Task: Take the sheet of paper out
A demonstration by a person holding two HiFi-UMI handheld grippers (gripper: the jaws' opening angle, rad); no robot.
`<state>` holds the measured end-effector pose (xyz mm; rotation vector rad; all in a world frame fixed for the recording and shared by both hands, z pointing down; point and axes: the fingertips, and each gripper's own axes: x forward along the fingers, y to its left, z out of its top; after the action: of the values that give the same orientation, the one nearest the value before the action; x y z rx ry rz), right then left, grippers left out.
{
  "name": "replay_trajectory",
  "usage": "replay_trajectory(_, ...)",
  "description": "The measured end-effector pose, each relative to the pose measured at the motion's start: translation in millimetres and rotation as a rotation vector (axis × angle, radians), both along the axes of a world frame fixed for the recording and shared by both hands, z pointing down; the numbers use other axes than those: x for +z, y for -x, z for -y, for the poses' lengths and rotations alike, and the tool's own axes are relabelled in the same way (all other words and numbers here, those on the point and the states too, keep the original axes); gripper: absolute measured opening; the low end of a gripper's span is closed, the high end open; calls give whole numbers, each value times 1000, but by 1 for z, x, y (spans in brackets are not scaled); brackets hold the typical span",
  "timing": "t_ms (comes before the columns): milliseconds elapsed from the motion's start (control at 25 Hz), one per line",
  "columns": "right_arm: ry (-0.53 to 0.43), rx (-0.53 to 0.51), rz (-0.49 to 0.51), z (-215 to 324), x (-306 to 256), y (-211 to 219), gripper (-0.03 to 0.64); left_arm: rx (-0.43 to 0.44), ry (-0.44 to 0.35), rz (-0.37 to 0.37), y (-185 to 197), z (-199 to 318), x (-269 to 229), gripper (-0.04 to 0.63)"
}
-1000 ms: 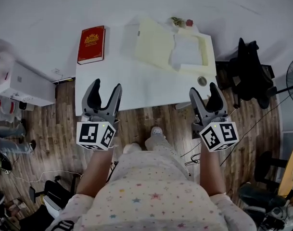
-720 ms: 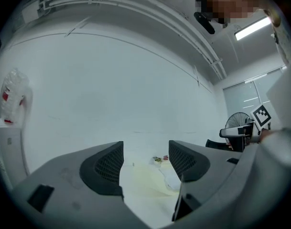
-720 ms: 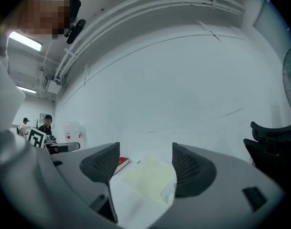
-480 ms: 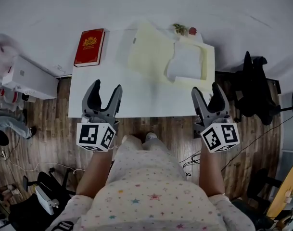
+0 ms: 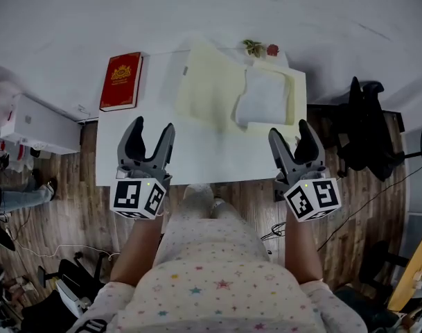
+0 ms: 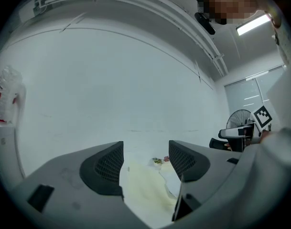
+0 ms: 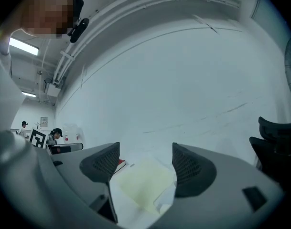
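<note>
**Sheet of paper** (image 5: pixel 264 97): white, lying flat on the right-hand leaf of an open pale yellow folder (image 5: pixel 207 85). Yellow shows along its right and near edges, so it appears tucked into that leaf. It looks close to square, and its longer side seems to run from the near edge of the desk to the far edge, tilted slightly. It sits toward the far right corner of the desk.

**Desk** (image 5: pixel 197 151): white. A red book (image 5: pixel 120 80) lies at the far left corner and a small flower sprig (image 5: pixel 252 46) at the far edge beyond the folder.

**Right gripper** (image 5: pixel 289 129): jaws spread with nothing between them, held over the near edge of the desk. The sheet lies straight ahead and a little to the left, near.

**Left gripper** (image 5: pixel 153 125): jaws spread with nothing between them, over the near edge toward the left. The sheet lies ahead and well off to the right, with the folder's bare left leaf nearer along that line.

**Key relation**: the right gripper is the nearer to the sheet. By judgement, the sheet's free left edge faces the middle of the desk. A pull would likely go leftward out of the leaf, with the left gripper placed to steady the folder.
</note>
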<state>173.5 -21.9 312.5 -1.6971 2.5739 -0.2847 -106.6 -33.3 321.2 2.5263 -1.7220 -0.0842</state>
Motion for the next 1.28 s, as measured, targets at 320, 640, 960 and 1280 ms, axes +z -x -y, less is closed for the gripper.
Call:
replay_trajectory(320,-11,57,-15,56,-5,-1,325,56,-14,-22,0,70,-3,273)
replay_trajectory(640,-8,116,-43,119,-10,11,327,107,-3,-31,10,141,2,273)
replay_trajectory(960,29,83,-64,156,5,11,327,87,51,-39,5,165,21,273)
replay_trajectory(1280,45,18,-51,180,8,-1,327,42,66,-43,-12,168,24,273)
